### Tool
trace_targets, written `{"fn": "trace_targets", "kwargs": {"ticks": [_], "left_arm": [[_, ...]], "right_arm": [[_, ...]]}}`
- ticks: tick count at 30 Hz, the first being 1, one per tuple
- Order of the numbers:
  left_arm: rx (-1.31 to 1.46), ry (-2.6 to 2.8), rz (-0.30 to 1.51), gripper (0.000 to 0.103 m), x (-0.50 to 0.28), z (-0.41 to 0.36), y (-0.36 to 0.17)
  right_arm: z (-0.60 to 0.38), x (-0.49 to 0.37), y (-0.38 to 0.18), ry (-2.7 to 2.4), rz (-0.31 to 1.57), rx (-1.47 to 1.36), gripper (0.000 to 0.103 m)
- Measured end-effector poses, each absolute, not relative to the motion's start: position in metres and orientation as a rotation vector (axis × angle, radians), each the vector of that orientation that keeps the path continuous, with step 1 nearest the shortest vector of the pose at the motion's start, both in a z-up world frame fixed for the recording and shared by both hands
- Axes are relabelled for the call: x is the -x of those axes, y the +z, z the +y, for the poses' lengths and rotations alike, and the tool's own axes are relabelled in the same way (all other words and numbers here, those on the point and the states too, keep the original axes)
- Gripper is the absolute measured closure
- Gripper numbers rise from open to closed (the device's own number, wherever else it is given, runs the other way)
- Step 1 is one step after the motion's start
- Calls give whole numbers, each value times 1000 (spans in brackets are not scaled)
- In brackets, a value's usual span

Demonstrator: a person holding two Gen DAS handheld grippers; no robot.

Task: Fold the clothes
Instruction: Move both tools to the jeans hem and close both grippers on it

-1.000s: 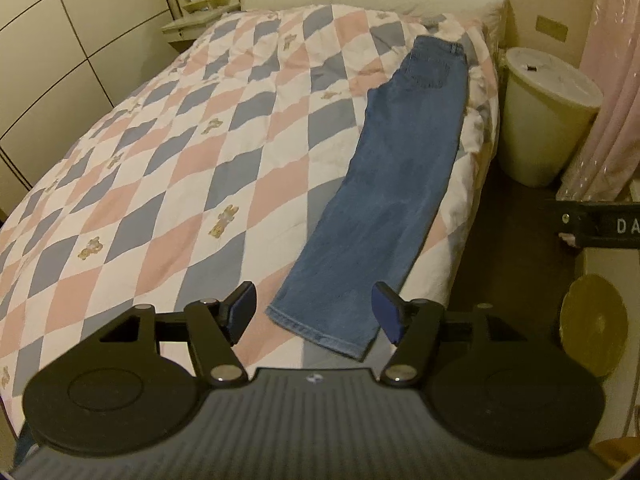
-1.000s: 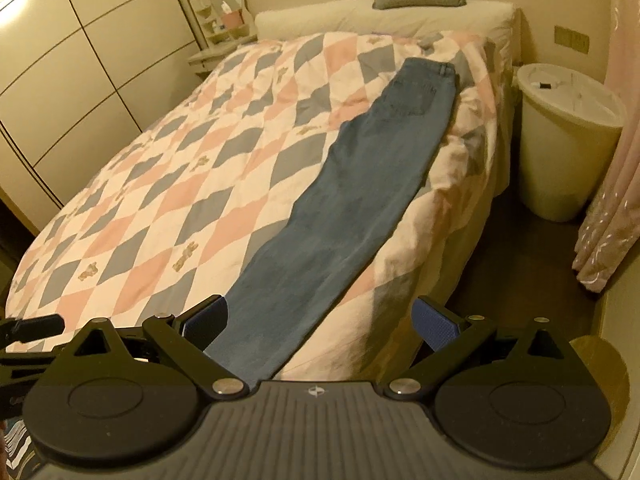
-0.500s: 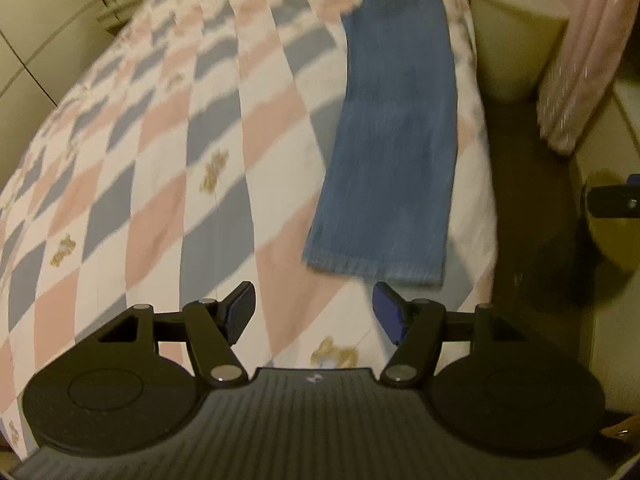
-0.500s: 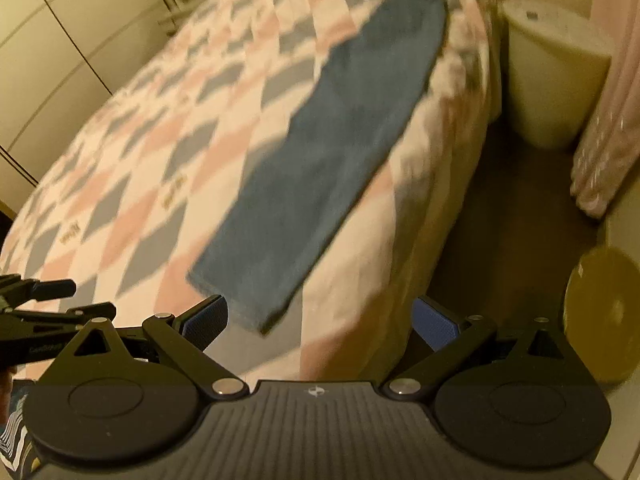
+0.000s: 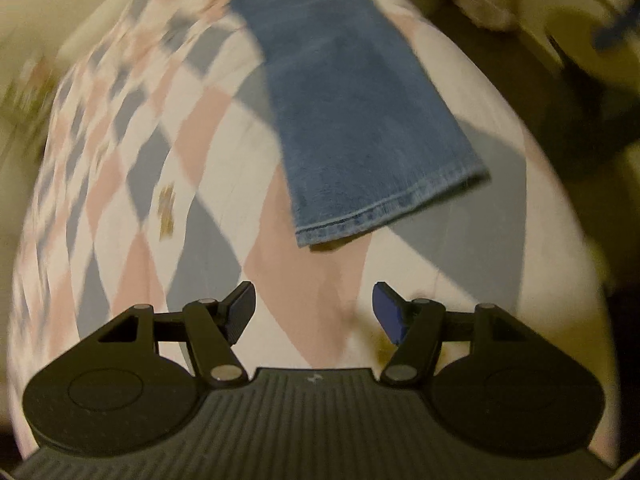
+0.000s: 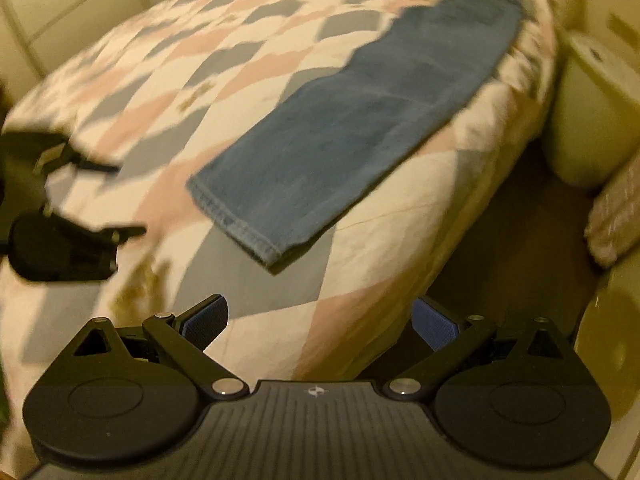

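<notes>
Jeans [image 5: 360, 112] are lying lengthwise along the bed [image 6: 360, 280], hem at frame centre. Left gripper [image 5: 314, 312] and right gripper [image 6: 320, 320] are hovering spread, empty; pinching the hem corners seems next.

A home bedroom: a bed [image 6: 360, 300] under a diamond-patterned quilt [image 6: 248, 64], cupboard doors [image 6: 80, 0] beyond it, a lidded bin [image 6: 592, 120] alongside.
</notes>
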State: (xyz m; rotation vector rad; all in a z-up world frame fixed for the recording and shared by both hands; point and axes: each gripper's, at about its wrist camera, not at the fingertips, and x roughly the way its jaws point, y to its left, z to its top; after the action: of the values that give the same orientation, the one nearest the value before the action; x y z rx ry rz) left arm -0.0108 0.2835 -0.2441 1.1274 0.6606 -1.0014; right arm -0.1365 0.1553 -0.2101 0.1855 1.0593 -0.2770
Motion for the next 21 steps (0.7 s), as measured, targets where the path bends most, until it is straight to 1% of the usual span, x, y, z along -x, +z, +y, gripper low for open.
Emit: {"fn": "trace_targets", "kwargs": {"ticks": [2,5,8,11,15,21], "left_arm": [[-1223,-1050,565,42,12,284,-259],[-1378,-1116,360,41,13,289,-285],[-1505,-1181,154,41,13,296,-310],[-1603,-1238,-38,40,11,304,-334],[-1667,-1285,-248,40,7,312,-361],[-1676,-1310,-467,41,-8,310,-388]], "right_arm": [[166,130,-220,-252,1067,-111,2],[183,121,-235,-218,1074,11,2],[203,108,-254,-197,1051,204,3],[223,96,-274,-176,1028,397,6],[240,84,-300,-150,1010,593,8],[249,72,-327,-158,968,754,8]]}}
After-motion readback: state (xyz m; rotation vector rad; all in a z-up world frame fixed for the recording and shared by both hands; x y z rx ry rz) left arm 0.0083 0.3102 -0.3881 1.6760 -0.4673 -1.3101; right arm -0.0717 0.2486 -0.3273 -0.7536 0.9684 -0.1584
